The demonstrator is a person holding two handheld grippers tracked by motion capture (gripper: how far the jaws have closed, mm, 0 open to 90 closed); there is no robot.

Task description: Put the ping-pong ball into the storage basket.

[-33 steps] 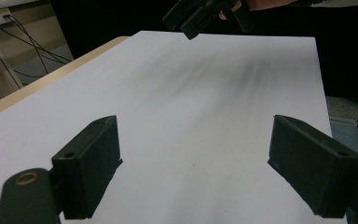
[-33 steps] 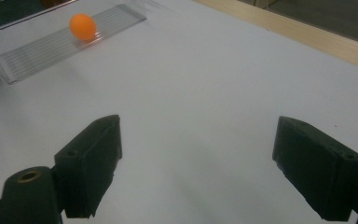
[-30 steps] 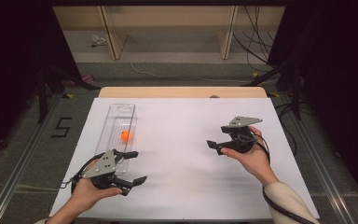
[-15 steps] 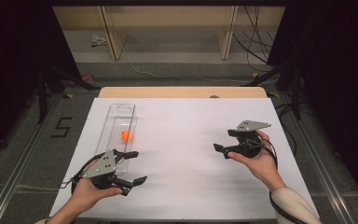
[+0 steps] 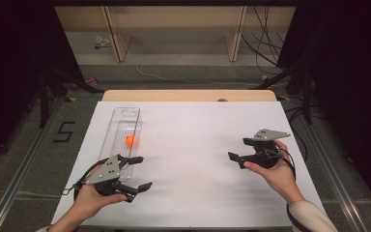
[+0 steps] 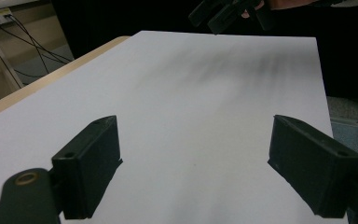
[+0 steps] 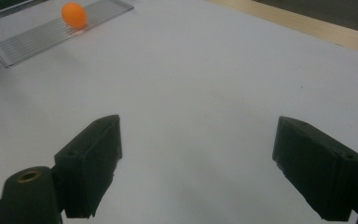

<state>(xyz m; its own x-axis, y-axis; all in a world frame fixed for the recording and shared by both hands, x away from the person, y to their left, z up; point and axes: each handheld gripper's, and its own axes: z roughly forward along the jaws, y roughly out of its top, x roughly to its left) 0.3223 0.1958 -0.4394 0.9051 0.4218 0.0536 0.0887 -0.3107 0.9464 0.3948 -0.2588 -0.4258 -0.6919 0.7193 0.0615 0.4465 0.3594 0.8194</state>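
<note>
The orange ball (image 5: 131, 140) sits in the clear ridged tray (image 5: 124, 118) at the table's left, just beyond the left gripper (image 5: 134, 172). Both the left gripper and the right gripper (image 5: 238, 153) stand wide open, empty. The ball is judged light, smooth and prone to roll; grip across its middle. The white table (image 5: 198, 145) offers ample room; the tray walls limit sideways approach.

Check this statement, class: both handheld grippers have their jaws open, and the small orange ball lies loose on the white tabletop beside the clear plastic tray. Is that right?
Not quite. The small orange ball lies inside the clear plastic tray, on its ribbed floor, not on the white tabletop beside it; the high view shows this. The rest holds: the left gripper and right gripper both have their jaws open.
</note>
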